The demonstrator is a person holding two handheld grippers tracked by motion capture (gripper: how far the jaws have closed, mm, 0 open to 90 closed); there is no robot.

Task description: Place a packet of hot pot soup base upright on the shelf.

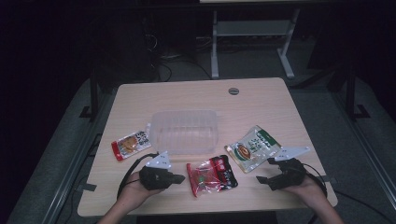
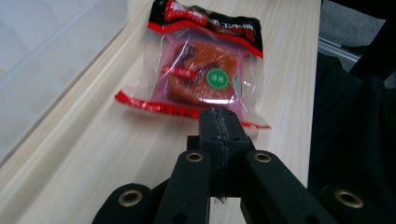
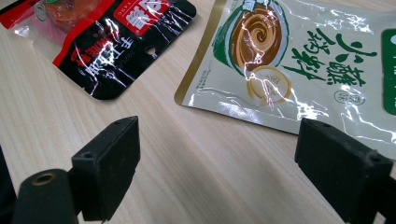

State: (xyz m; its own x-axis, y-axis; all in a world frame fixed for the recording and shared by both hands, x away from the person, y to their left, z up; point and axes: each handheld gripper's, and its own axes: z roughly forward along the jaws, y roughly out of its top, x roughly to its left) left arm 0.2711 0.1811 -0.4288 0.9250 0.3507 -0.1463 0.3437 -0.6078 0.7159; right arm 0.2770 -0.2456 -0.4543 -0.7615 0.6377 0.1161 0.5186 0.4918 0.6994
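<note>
A red and black snack packet (image 1: 212, 175) lies flat near the table's front edge, between my two grippers. My left gripper (image 1: 181, 178) points right at its left edge. In the left gripper view the jaws are pressed together, and my left gripper (image 2: 219, 114) covers the near seal of the red packet (image 2: 201, 70). I cannot tell whether film is pinched. My right gripper (image 1: 264, 170) stands open, its jaws wide apart over bare wood (image 3: 219, 135). Ahead of it lie a cream and green packet (image 3: 289, 60) and the red packet's black end (image 3: 116, 42).
A clear plastic container (image 1: 184, 114) stands mid-table, its wall (image 2: 46, 56) beside my left gripper. An orange and red packet (image 1: 130, 144) lies left of it. The cream and green packet (image 1: 253, 148) lies to its right. The wooden table (image 1: 261, 102) has bare room at the back.
</note>
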